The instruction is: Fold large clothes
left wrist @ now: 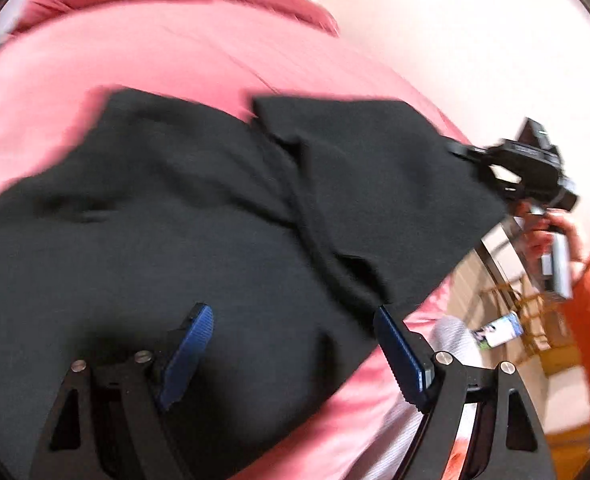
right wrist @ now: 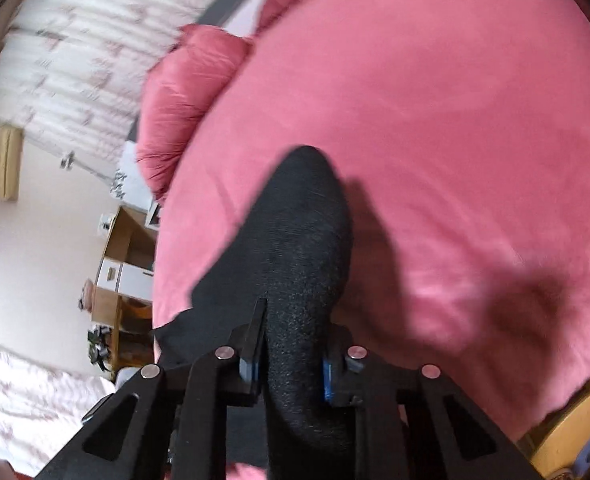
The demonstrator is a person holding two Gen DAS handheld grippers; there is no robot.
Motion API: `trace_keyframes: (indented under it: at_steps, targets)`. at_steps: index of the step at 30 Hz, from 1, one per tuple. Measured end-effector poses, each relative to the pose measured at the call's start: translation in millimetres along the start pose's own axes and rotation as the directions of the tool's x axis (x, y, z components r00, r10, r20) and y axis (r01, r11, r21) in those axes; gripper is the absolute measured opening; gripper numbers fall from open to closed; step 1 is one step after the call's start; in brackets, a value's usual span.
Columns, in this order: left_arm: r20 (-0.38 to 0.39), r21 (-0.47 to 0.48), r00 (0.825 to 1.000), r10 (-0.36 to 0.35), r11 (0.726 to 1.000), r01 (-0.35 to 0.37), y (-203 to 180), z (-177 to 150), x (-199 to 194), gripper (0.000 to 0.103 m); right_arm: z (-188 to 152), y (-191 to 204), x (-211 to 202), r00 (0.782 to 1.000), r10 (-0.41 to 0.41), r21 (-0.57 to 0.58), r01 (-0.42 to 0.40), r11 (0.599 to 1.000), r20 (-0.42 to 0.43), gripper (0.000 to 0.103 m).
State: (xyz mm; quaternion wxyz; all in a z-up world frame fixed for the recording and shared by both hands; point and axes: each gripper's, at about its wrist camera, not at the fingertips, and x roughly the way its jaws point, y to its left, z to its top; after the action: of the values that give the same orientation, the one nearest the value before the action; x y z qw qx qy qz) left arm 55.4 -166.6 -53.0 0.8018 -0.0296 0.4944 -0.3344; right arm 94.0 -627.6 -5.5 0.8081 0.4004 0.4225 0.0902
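The black garment (left wrist: 215, 216) lies spread on the pink bed (left wrist: 143, 52). The right tool (right wrist: 295, 364) pinches one bunched edge (mid-fold, probably) — the left tool (left wrist: 295, 344), spread wide above the cloth, should next clamp another edge.

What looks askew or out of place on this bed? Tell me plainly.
The black garment lies rumpled on the pink bedspread, folds bunched along its middle. The right gripper is clamped on a wad of it; the left gripper is open. Nothing looks spilled or damaged.
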Motion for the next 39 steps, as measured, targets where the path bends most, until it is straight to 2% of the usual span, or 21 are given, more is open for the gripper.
trace_keyframes:
  at_steps: [5,8,11,13,15,16,18,19,21,22,23,24,26,29,30,31,32,33,36,38,39]
  targets:
    - [0.114,-0.129,0.986,0.124,0.986,-0.109,70.9,-24.4,-61.1,0.084,-20.1,90.6,-31.4,1.0,0.008,-0.105,-0.005,0.994,0.029,0.017]
    - [0.169,-0.281,0.972,0.166,0.953,-0.114,115.7,-47.4,-92.6,0.085,-37.8,149.2,-39.5,0.998,0.056,-0.145,-0.05,0.988,0.039,0.016]
    - [0.215,-0.435,0.96,0.18,0.898,-0.071,157.6,-80.2,-121.3,0.085,-59.8,214.8,-34.0,0.995,0.093,-0.216,-0.083,0.973,0.037,0.015]
    - [0.257,-0.47,0.951,0.17,0.882,-0.03,179.2,-95.4,-136.7,0.084,-84.2,261.8,-26.7,0.992,0.124,-0.287,-0.112,0.951,0.023,0.015]
    - [0.301,-0.472,0.941,0.154,0.881,0.007,184.2,-108.3,-149.5,0.082,-107.6,303.3,-15.5,0.99,0.138,-0.357,-0.129,0.925,0.001,0.013]
    - [0.313,-0.468,0.934,0.172,0.884,-0.006,185.4,-112.5,-157.2,0.082,-123.8,326.3,-5.8,0.989,0.149,-0.393,-0.143,0.908,-0.016,0.006]
    - [0.351,-0.451,0.921,0.169,0.892,0.008,189.3,-121.0,-171.5,0.084,-155.3,366.0,22.6,0.965,0.249,-0.433,-0.26,0.863,-0.082,0.0]
    - [0.359,-0.453,0.916,0.18,0.892,0.002,189.4,-124.1,-173.8,0.085,-169.0,383.9,36.2,0.966,0.236,-0.459,-0.256,0.851,-0.101,0.0]
    - [0.368,-0.477,0.9,0.233,0.878,-0.032,196.6,-133.5,-184.5,0.087,-198.0,414.4,69.3,0.989,0.128,-0.539,-0.146,0.829,-0.072,0.001]
    - [0.368,-0.495,0.901,0.229,0.869,-0.019,202.8,-138.9,-188.2,0.087,-213.0,422.4,88.6,0.988,0.131,-0.554,-0.156,0.818,-0.085,0.003]
    - [0.374,-0.505,0.901,0.219,0.863,0.0,209.4,-144.3,-192.7,0.087,-221.0,422.0,103.2,0.982,0.148,-0.533,-0.19,0.825,-0.121,0.003]
    - [0.386,-0.514,0.897,0.215,0.858,0.016,211.4,-147.0,-194.1,0.087,-227.4,411.0,117.8,0.972,0.176,-0.463,-0.229,0.856,-0.154,0.006]
    - [0.403,-0.491,0.891,0.211,0.871,0.016,208.9,-147.4,-198.6,0.087,-228.4,377.6,125.4,0.975,0.175,-0.367,-0.215,0.905,-0.139,0.016]
    - [0.405,-0.417,0.902,0.151,0.908,0.035,193.6,-134.9,-194.2,0.086,-225.6,320.5,116.1,0.998,0.055,-0.305,-0.055,0.951,-0.01,0.026]
    - [0.395,-0.39,0.91,0.123,0.92,0.045,186.5,-127.3,-188.6,0.086,-224.8,299.2,110.9,0.999,-0.025,-0.297,0.034,0.954,0.035,0.029]
    - [0.382,-0.368,0.918,0.106,0.929,0.046,178.2,-118.4,-182.8,0.086,-225.0,272.1,104.3,0.987,-0.146,-0.281,0.161,0.946,0.073,0.031]
    - [0.365,-0.352,0.926,0.098,0.935,0.039,173.8,-110.2,-174.7,0.086,-226.9,256.0,102.6,0.971,-0.219,-0.261,0.236,0.936,0.093,0.031]
    - [0.324,-0.342,0.938,0.124,0.94,-0.006,169.9,-99.1,-162.8,0.086,-229.0,243.0,99.0,0.963,-0.25,-0.241,0.267,0.933,0.1,0.031]
    - [0.221,-0.346,0.951,0.217,0.929,-0.132,171.2,-72.3,-132.5,0.085,-235.7,189.7,84.0,0.95,-0.296,-0.109,0.306,0.946,0.099,0.035]
    - [0.124,-0.355,0.969,0.213,0.921,-0.157,177.2,-57.0,-107.4,0.085,-239.0,173.5,83.5,0.952,-0.291,-0.065,0.297,0.953,0.09,0.038]
    - [0.1,-0.36,0.971,0.219,0.917,-0.169,176.8,-53.3,-102.7,0.085,-238.7,170.9,89.0,0.954,-0.288,-0.051,0.292,0.955,0.085,0.039]
